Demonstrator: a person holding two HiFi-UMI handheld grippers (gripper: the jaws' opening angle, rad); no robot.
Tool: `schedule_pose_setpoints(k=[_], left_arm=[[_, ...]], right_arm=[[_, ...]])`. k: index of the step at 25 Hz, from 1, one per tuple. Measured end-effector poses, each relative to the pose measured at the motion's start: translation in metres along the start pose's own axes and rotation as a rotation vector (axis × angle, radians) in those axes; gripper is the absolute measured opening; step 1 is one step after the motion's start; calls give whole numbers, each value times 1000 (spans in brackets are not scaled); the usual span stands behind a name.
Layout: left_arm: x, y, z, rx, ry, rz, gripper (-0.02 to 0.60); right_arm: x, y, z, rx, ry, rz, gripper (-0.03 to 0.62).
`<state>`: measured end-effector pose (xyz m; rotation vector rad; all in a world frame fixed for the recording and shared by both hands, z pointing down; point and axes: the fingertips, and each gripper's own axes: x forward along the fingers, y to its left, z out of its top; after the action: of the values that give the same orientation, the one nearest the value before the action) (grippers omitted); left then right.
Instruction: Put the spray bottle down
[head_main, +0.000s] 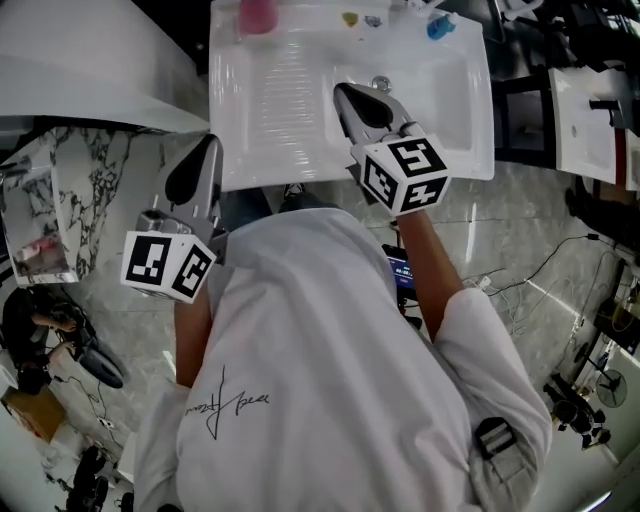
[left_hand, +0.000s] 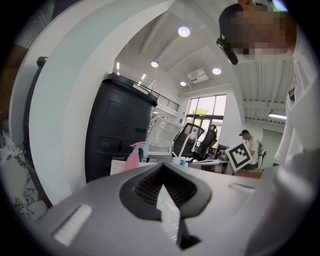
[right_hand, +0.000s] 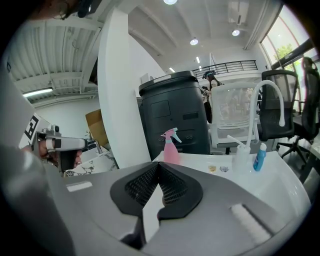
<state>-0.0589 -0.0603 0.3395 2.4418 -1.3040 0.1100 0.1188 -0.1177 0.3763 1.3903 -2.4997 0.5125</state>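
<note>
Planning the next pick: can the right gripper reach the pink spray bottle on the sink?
Likely yes: right gripper hangs over the sink, nothing before the spray bottle; shut jaws must open.

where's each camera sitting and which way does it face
Head view: on the person's head, looking steeply down at the white sink basin; shows white shirt, left gripper, right gripper.
Left gripper view: on the left gripper, facing along its shut jaws towards a black bin; shirt at right.
Right gripper view: on the right gripper, facing along its shut jaws across the basin; left gripper at left.
Shared: all show the pink spray bottle on the basin's rim.
</note>
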Motion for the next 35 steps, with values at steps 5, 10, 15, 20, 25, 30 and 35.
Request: schedule_pose_setpoints(k=[5, 10, 15, 20, 25, 30, 35], left_arm=[[-3, 5, 0, 5, 1, 19, 39], [-4, 7, -5, 12, 1, 24, 38], [-7, 10, -7, 18, 4, 37, 38], [-14, 10, -1, 10, -4, 63, 38], [-18, 13, 6, 2, -17, 84, 36], [-21, 12, 9, -7, -27, 90, 29], [-22, 11, 10, -14, -25, 92, 28]], right_arm=[[-11, 9, 3, 6, -16, 9, -3], [-23, 12, 5, 3, -27, 11, -3], [-37, 13, 7, -4, -37, 5, -3], [-50, 17, 14, -26, -53, 8, -3], [-51, 24, 16, -17, -60, 32, -4], [-55, 24, 17, -22, -62, 37, -5], [-57, 24, 19, -32, -59, 54, -4]])
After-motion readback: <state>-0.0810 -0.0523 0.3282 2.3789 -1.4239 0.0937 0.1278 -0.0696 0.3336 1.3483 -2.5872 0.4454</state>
